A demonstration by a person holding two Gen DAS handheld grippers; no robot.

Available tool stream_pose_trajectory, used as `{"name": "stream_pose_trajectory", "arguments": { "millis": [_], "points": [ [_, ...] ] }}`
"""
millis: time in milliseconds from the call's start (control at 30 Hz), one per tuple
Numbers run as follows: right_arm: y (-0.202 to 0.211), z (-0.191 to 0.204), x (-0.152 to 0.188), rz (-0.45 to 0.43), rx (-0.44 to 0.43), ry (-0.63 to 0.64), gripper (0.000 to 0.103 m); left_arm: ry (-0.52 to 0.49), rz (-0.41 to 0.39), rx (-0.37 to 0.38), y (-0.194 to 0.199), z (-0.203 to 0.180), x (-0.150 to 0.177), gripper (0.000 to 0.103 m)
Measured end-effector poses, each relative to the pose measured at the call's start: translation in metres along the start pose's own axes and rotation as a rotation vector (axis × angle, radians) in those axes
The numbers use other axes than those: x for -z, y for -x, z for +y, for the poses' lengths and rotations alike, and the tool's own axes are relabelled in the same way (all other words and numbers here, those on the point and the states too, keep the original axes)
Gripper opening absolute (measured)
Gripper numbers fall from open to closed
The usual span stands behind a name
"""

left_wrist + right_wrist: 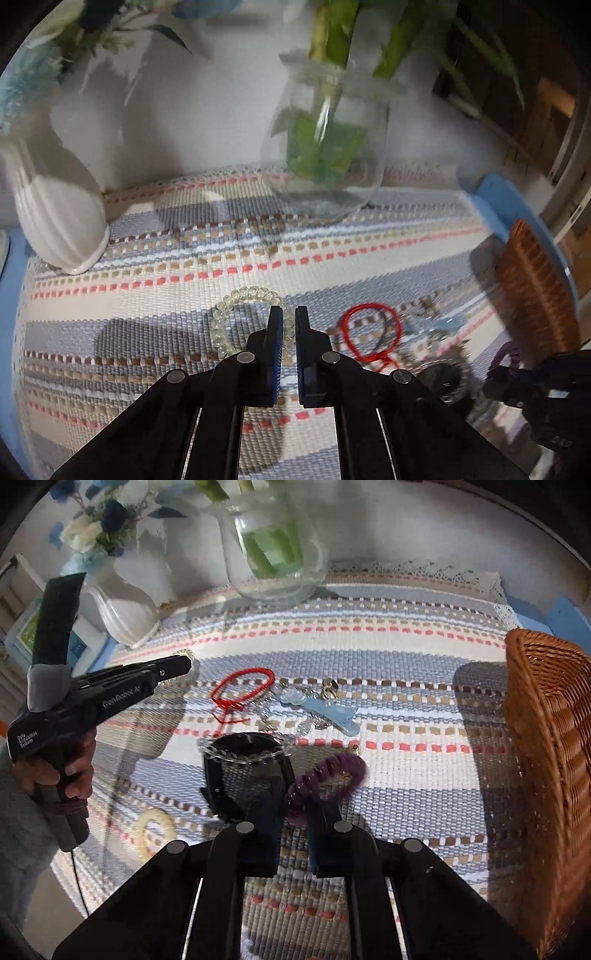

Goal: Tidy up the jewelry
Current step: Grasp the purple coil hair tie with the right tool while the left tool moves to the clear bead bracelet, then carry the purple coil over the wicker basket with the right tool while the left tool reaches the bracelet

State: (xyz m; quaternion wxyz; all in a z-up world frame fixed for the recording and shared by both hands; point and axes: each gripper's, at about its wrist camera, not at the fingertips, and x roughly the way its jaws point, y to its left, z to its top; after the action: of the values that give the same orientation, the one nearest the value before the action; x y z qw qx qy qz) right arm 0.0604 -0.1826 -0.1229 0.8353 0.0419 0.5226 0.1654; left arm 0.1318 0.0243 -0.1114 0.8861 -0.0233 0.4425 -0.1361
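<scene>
Your right gripper (293, 805) pinches the coiled purple hair tie (325, 775) mid-mat, near the wicker basket (546, 716) at the woven mat's (406, 657) right edge. Your left gripper (289, 321) sits nearly closed, empty, over the clear spiral tie (236, 314).

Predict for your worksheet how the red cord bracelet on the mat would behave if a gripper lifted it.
The red cord bracelet is thin string with a knot, so it would probably droop limply. It looks very light, and likely won't roll, lying flat on the woven mat.
</scene>
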Motion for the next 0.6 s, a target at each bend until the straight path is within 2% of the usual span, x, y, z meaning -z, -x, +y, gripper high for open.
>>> {"name": "stream_pose_trajectory", "arguments": {
  "millis": [300,467,600],
  "points": [
    [0.04,-0.022,-0.006,-0.065,-0.109,-0.083,0.012,0.049,-0.115,0.084,0.058,-0.028,-0.014,0.006],
    [0.066,-0.041,-0.011,-0.106,-0.122,-0.121,0.012,-0.03,-0.17,0.107,0.08,-0.069,-0.029,0.005],
    [0.09,-0.059,-0.013,-0.145,-0.121,-0.155,0.012,-0.086,-0.21,0.167,0.092,-0.11,-0.045,0.005]
  ]
}}
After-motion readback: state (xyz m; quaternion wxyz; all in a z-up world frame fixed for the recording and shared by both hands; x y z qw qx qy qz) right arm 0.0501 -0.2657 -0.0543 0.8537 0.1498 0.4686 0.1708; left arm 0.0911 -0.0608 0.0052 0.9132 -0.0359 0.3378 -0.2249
